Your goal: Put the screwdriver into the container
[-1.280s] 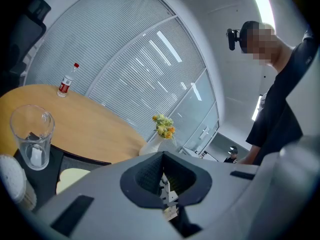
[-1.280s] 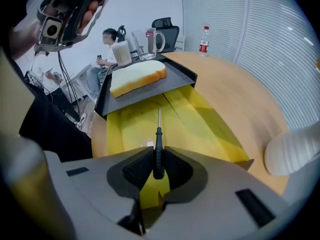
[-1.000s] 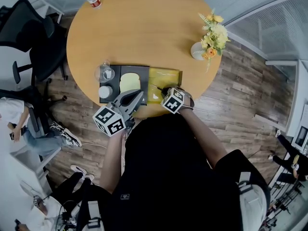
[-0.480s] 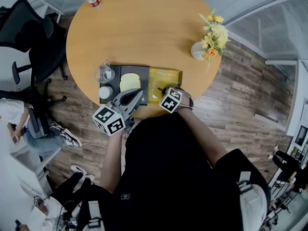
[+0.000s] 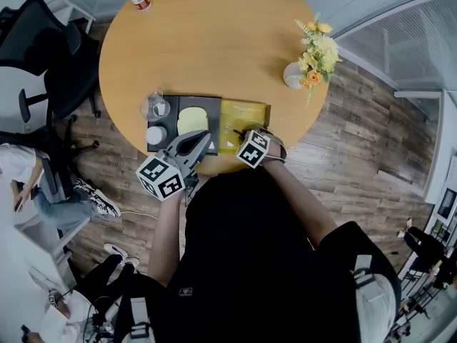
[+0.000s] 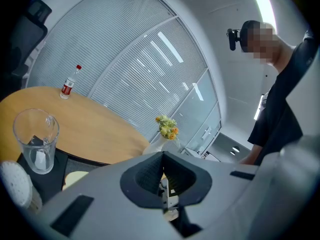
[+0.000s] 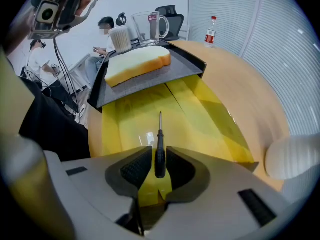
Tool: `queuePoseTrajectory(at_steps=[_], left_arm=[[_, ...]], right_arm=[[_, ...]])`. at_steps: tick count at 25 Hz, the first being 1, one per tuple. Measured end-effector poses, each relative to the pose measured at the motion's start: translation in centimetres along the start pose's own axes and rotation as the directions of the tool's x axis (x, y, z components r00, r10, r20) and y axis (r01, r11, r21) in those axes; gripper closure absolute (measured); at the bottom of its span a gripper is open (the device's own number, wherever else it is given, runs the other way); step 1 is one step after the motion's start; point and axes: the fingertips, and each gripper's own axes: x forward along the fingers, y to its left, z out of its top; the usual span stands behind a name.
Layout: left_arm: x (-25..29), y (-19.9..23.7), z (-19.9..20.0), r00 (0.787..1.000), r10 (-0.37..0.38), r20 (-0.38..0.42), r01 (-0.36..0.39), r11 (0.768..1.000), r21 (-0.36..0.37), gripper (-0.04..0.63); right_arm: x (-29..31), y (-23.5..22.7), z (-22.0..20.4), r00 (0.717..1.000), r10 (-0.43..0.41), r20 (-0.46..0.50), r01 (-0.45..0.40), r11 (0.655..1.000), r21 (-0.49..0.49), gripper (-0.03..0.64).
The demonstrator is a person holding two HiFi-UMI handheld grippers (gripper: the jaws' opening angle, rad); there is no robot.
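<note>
Over the near end of the translucent yellow rectangular container, your right gripper pinches the slim black-handled screwdriver by its handle. The metal shaft points ahead above the yellow floor, toward the black tray holding a slice of white bread. Whether the tip touches the container cannot be told. Your left gripper has its jaws pressed together on nothing, at the near edge of the round wooden table.

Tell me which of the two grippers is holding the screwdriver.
The right gripper: its jaws clamp the black handle of the screwdriver, whose shaft points out over the yellow container. The left gripper has its jaws together with nothing between them.
</note>
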Motion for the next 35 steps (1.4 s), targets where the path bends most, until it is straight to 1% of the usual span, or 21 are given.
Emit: queuePoseTrajectory(at_steps=[7,11,13,15,16,19,22,27,32,35], left_arm=[[0.1,-0.7,-0.3,1.0,-0.008,-0.007,0.008,1.0,0.011,0.589],[0.1,-1.0,-0.2,1.0,-0.008,-0.005,0.008,1.0,0.017,0.589],[0.0,-1.2,-0.2,1.0,-0.008,-0.005,0.008,1.0,0.02,0.589],[0.0,-1.5,-0.3,1.0,-0.01,-0.005,0.01,1.0,0.024,0.589],[0.0,-1.6,-0.3,1.0,-0.011,-0.005,0.011,1.0,0.027,0.589],[-0.1,-2.2,-0.3,1.0,-0.014,-0.007,0.014,0.999,0.041,0.589],[-0.1,-2.7,-0.4,1.0,-0.018,-0.011,0.019,0.998,0.056,0.589],[0.0,-4.0,-0.8,0.999,-0.036,-0.007,0.037,0.997,0.066,0.59],[-0.3,-4.9,-1.4,0.999,-0.045,-0.005,0.045,0.996,0.077,0.589],[-0.6,-5.4,-1.6,0.999,-0.044,0.005,0.043,0.995,0.086,0.589]], right_arm=[[-0.5,0.1,0.2,0.999,-0.006,0.04,0.005,1.0,0.014,0.518],[-1.4,-0.1,0.7,0.992,-0.028,0.121,0.026,0.999,0.02,0.521],[-1.9,-0.2,0.7,0.985,-0.045,0.167,0.043,0.999,0.02,0.541],[-2.3,-0.4,0.7,0.977,-0.061,0.204,0.055,0.998,0.032,0.576],[-2.6,-0.6,0.7,0.972,-0.068,0.226,0.059,0.997,0.045,0.59],[-4.3,-1.6,0.7,0.946,-0.115,0.303,0.095,0.992,0.079,0.603],[-6.1,-2.6,0.7,0.924,-0.15,0.352,0.121,0.987,0.101,0.612],[-8.3,-2.6,-0.1,0.903,-0.158,0.4,0.11,0.984,0.14,0.612],[-10.7,-2.0,-0.7,0.854,-0.168,0.491,0.092,0.98,0.176,0.612],[-11.9,-1.9,-1.4,0.835,-0.165,0.525,0.073,0.979,0.192,0.612]])
